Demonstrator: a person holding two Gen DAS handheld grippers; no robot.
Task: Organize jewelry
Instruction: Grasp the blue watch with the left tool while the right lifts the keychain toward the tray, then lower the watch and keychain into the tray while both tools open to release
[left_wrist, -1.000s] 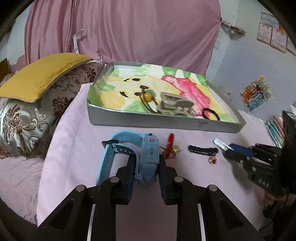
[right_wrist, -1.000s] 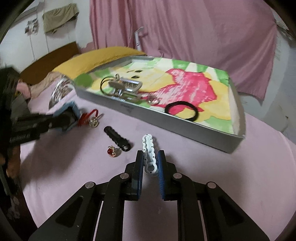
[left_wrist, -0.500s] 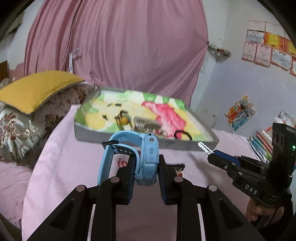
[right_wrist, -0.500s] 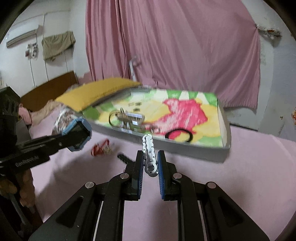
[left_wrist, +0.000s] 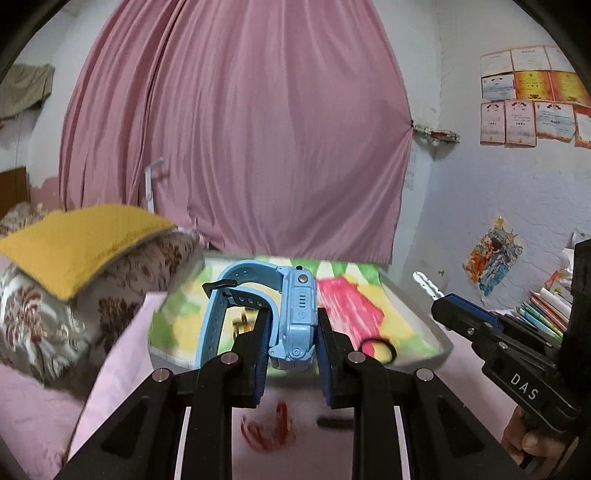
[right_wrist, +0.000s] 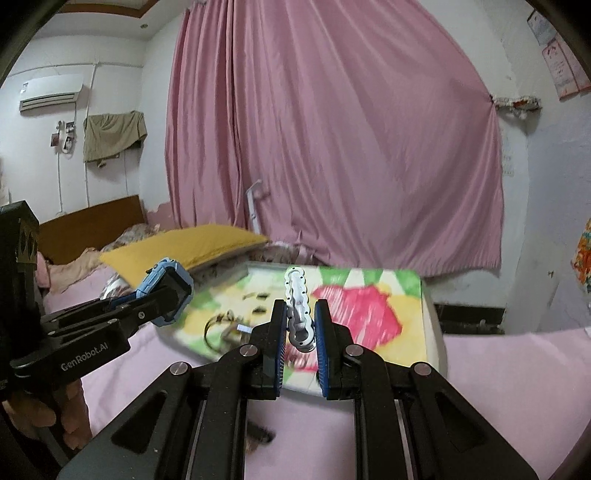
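Two labels: "DAS" right tongs (left_wrist: 439, 301), "GenRobot.AI" left tongs (right_wrist: 162, 295).

Tray (left_wrist: 417, 295) on bed, pillow (left_wrist: 74, 240) left, curtain (left_wrist: 240, 129) behind.

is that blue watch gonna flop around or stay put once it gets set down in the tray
The blue watch looks rigid at its case, clamped in the left gripper. Its strap holds a buckled loop, so it probably flexes without drooping. Set down on the tray, it would likely tip onto its side and not roll.
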